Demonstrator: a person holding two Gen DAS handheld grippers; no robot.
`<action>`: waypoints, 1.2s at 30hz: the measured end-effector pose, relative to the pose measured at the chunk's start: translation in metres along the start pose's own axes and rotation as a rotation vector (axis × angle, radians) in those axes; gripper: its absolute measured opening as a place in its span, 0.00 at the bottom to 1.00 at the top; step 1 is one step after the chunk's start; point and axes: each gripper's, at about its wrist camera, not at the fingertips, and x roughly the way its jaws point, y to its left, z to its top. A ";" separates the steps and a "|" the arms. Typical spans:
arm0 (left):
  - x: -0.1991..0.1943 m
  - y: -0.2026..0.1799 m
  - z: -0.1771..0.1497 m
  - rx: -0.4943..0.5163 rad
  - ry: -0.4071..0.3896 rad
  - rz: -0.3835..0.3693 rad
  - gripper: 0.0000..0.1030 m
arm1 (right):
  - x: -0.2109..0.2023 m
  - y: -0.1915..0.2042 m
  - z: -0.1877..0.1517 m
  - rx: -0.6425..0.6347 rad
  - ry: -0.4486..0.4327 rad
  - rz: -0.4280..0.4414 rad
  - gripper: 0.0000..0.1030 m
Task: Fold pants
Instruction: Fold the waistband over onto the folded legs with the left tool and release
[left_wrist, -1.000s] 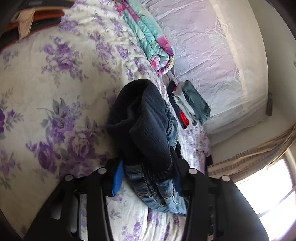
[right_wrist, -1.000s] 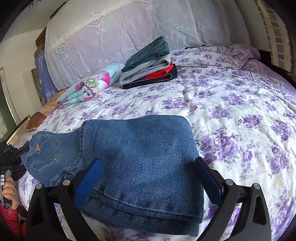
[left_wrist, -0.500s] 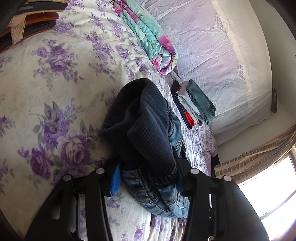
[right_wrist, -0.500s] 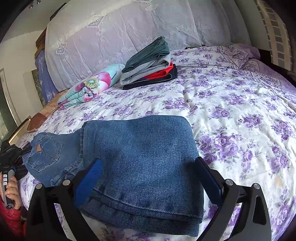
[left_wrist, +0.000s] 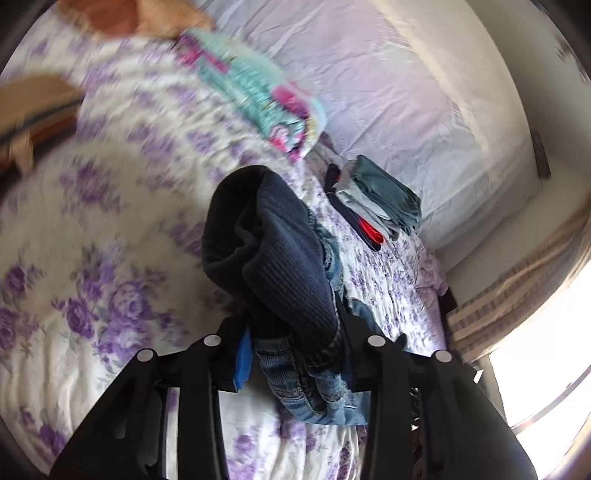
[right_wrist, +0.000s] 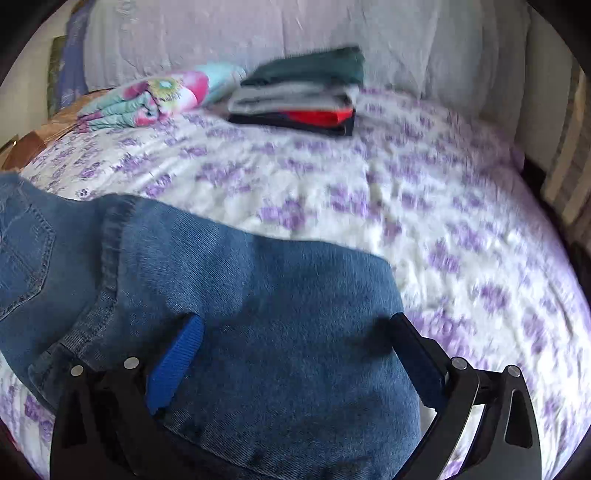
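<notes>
Blue denim pants (right_wrist: 266, 314) lie partly folded on the flowered bed. My right gripper (right_wrist: 295, 358) is open, its blue-padded fingers (right_wrist: 173, 362) spread over the folded legs, just above the cloth. In the left wrist view my left gripper (left_wrist: 295, 354) is shut on the bunched waist end of the pants (left_wrist: 310, 391), whose dark ribbed lining (left_wrist: 273, 251) hangs out in front of the fingers. The grip point itself is hidden by the cloth.
A stack of folded clothes (right_wrist: 299, 92) sits near the headboard, also in the left wrist view (left_wrist: 376, 206). A rolled flowery quilt (right_wrist: 155, 96) lies to its left. A window and striped curtain (left_wrist: 517, 295) are at the bed's far side.
Both views have blurred from motion. The left gripper has lifted and swung with the pants' waist end. The right gripper has shifted, and the folded legs now sit lower left in its view.
</notes>
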 end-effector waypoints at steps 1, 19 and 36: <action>-0.003 -0.011 0.000 0.036 -0.008 0.007 0.34 | -0.004 0.004 0.005 -0.001 0.001 0.011 0.97; -0.013 -0.139 -0.016 0.369 -0.070 0.023 0.34 | -0.023 0.019 0.016 -0.014 -0.027 0.085 0.97; 0.091 -0.290 -0.135 0.761 0.134 -0.080 0.33 | -0.013 -0.040 -0.030 0.608 -0.149 0.258 0.97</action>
